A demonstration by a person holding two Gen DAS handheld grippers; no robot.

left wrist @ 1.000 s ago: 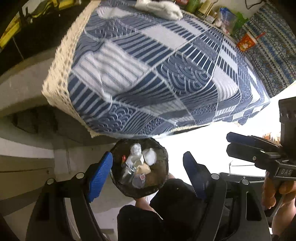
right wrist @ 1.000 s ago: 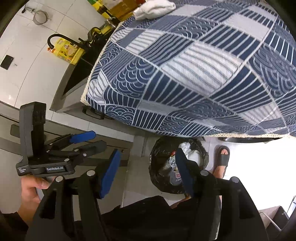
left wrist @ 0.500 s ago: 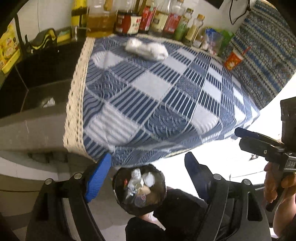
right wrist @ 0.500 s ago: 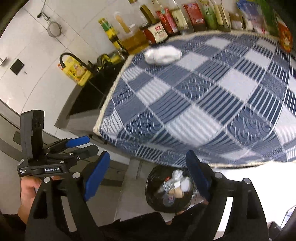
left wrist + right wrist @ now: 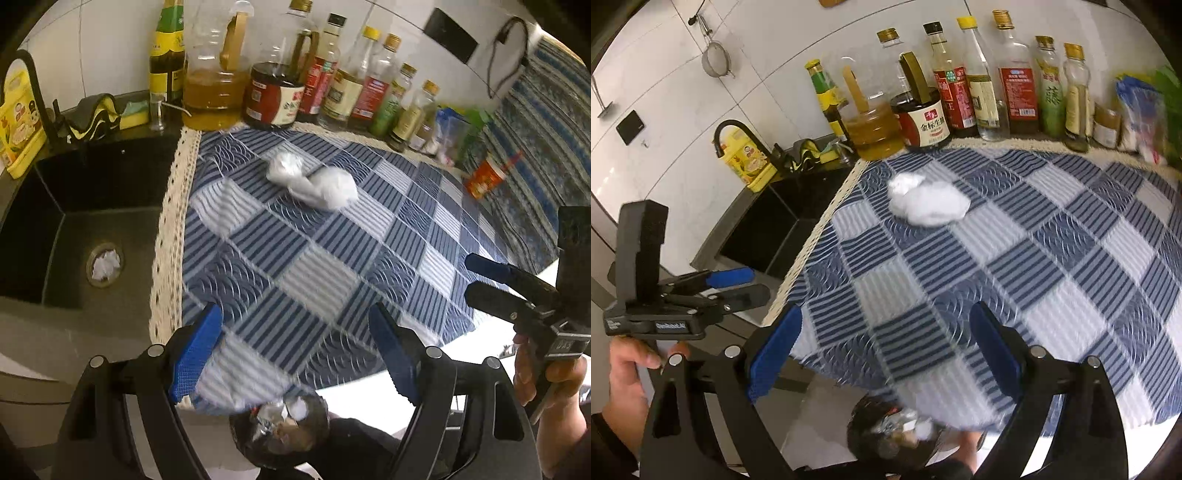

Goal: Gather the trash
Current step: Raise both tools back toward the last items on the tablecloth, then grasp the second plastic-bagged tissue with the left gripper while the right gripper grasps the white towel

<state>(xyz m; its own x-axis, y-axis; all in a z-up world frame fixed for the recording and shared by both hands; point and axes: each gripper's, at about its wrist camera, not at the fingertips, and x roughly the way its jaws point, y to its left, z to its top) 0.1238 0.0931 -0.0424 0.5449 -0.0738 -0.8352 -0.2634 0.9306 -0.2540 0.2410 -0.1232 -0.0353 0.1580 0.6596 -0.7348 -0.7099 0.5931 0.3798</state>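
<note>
Checked tablecloth (image 5: 317, 280) bears crumpled tissue (image 5: 314, 181) (white).

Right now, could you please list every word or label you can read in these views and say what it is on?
"金标生抽": on the dark soy sauce jug.
Too blurred or small to read: labels on the other bottles, the yellow pack, the tag on the left gripper.

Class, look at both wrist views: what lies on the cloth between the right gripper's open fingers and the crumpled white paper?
Nothing: between the right gripper and the crumpled white paper lies only bare checked tablecloth, shown best in the right wrist view.
</note>
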